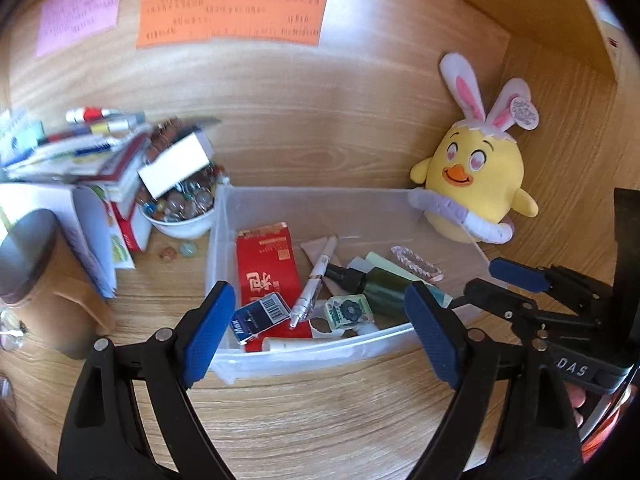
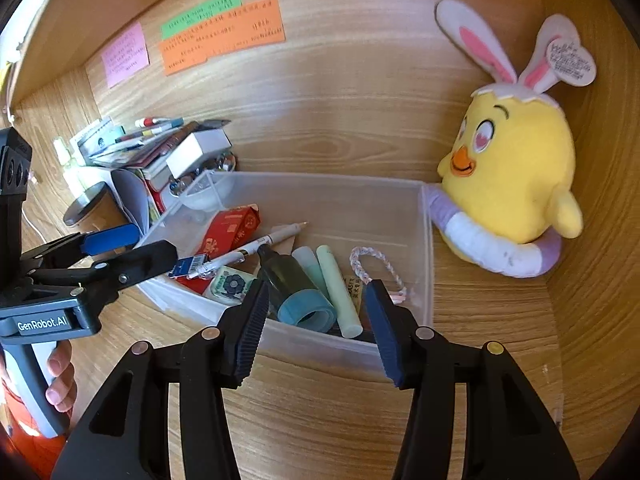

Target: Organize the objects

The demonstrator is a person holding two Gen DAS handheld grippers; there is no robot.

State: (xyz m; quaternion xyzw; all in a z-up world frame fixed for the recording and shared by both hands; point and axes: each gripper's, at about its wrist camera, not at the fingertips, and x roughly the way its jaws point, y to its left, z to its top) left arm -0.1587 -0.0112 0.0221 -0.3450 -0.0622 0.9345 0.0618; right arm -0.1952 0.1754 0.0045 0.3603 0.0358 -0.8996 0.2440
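Fingers (image 1: 208, 332) of both the left gripper (image 1: 324, 336) and right gripper (image 2: 316, 330) stand apart and empty above the clear bin's (image 2: 320, 340) near wall; we judge most small items binned, while loose marbles (image 1: 176, 252) and the stacked clutter (image 1: 100, 152) remain on the tabletop's left side.

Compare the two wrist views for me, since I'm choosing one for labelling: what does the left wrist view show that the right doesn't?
Only the left wrist view shows loose marbles on the desk by the bowl. Only the right wrist view shows a hand on the left gripper's handle. Both show the clear bin, red packet, pen, plush chick and coloured notes.
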